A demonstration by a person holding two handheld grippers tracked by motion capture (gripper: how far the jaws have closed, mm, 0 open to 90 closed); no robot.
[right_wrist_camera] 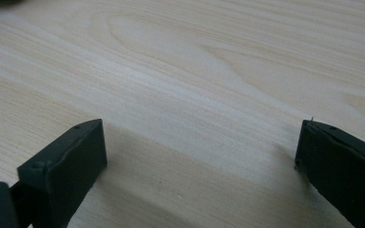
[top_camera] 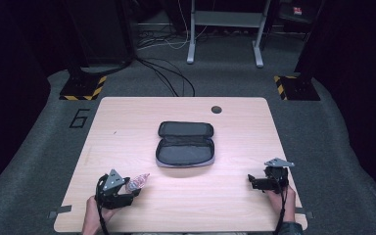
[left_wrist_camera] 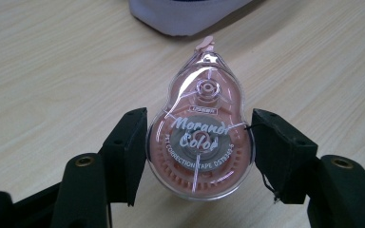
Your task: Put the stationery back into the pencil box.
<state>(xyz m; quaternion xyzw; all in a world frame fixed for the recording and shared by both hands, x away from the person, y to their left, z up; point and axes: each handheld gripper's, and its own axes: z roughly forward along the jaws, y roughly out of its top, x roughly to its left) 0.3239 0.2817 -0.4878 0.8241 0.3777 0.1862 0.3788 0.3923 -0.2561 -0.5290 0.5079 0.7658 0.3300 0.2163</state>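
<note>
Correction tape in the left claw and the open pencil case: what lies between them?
Nothing: bare table separates the correction tape from the pencil case, as the high view shows.

Left claw (top_camera: 133,188) low at near-left, jaws clamped, held by left hand (top_camera: 94,215). Right claw (top_camera: 251,182) near-right, jaws spread wide, pointing left, right hand (top_camera: 280,198) behind.

One wooden table (top_camera: 127,117), bearing one open grey zip pouch (top_camera: 185,144) and one pink correction tape dispenser (left_wrist_camera: 200,137). Two handheld grippers: one left gripper (top_camera: 127,191), one right gripper (top_camera: 254,182), each with two black jaws. Two hazard-striped stand bases (top_camera: 82,87) on the floor; one hole (top_camera: 216,109) in the tabletop.
</note>
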